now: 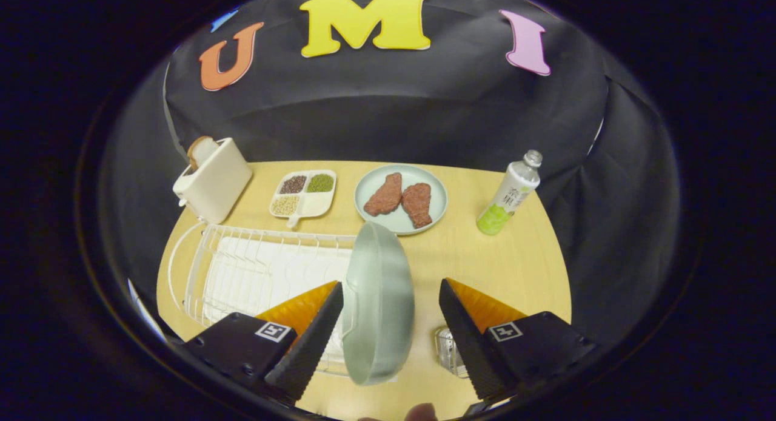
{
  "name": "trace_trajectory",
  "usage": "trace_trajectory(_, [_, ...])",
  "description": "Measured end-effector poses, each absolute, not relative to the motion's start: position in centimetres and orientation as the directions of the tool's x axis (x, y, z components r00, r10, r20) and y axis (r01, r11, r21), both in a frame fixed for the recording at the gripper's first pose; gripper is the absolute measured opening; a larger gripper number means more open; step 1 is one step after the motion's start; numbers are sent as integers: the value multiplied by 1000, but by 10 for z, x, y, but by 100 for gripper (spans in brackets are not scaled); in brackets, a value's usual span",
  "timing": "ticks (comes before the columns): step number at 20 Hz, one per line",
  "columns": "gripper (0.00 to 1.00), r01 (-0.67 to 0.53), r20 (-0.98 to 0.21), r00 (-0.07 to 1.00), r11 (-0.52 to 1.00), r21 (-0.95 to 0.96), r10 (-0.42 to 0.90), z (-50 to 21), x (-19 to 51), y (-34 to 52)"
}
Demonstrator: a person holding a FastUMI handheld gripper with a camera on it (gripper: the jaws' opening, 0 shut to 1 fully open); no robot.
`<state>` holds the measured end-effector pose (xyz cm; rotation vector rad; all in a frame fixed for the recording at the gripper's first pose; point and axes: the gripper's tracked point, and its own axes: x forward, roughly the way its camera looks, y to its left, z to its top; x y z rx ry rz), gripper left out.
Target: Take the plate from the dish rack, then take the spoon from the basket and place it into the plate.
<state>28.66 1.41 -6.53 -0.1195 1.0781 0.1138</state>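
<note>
Though lined up on the plate [379, 306], not yet clamped on it: tool [391, 286] spread wide, one finger on either side of the dish. Held low and roughly level, pointing forward across the counter [521, 269] and tipped a little downward, both fingers side by side at the bottom of the frame, square markers facing up. Left finger [309, 342] with its tip just at the plate's left rim, touching or a hair off, cannot tell which; right finger [467, 336] clearly apart from the right rim, bare wood showing in the gap. No squeeze from both sides, so jaws open.

Plate pale grey-green, standing upright on its edge at lower centre, turned nearly edge-on, at the right end of the white wire dish rack [242, 269]. Rack stretching away to the lower left, a white tray beneath its wires, otherwise bare of dishes. Tucked beside the right finger, low in the frame, a small clear holder [447, 348], mostly hidden; contents not readable. At the very bottom centre, a bit of a person's fingertip [421, 412].

Further back along the counter: cream toaster [212, 181] at upper left with a slice of bread sticking out, then a divided dish of beans [303, 193], then a round plate with two pieces of meat [400, 198] just beyond the upright plate, and at upper right a leaning bottle [508, 195], green at its base.
</note>
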Motion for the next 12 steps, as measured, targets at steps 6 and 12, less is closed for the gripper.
trace_trajectory(6, [80,-101,-894,449,994,-50,1,-75,288,11])
trace_trajectory(12, [45,-82,-894,446,994,-74,-30,-73,284,15])
